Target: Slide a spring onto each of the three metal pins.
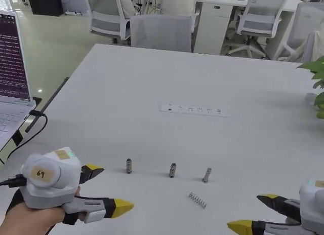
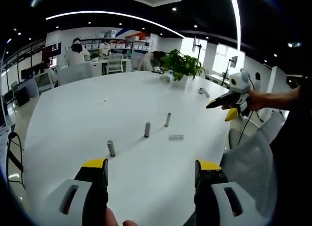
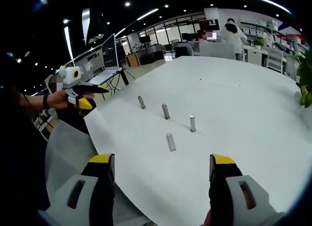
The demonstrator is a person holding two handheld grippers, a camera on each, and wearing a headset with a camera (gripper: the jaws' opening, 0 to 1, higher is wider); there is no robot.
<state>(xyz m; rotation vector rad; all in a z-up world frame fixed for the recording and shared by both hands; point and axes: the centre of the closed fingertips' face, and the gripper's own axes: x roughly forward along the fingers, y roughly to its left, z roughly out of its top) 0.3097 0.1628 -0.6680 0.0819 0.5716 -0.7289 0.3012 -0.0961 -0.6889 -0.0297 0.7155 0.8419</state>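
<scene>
Head view has three pins in a row on the table [image 1: 152, 78]: the left pin [image 1: 129, 166] and middle pin [image 1: 172, 170] look ribbed, as if already sprung. The right pin [image 1: 206, 175] is bare, with the loose spring [image 1: 197, 199] lying flat at its 7 o'clock, while the left gripper [image 1: 107, 188] and right gripper [image 1: 253, 212] are wide open and empty. Left gripper view puts the spring at the right pin's 5 o'clock, beyond jaws spread on nothing. Right gripper view has the spring at 12 o'clock between parted, empty jaws, so the last spring seems in hand: the person must pinch it, tip it upright and thread it over the right pin.
</scene>
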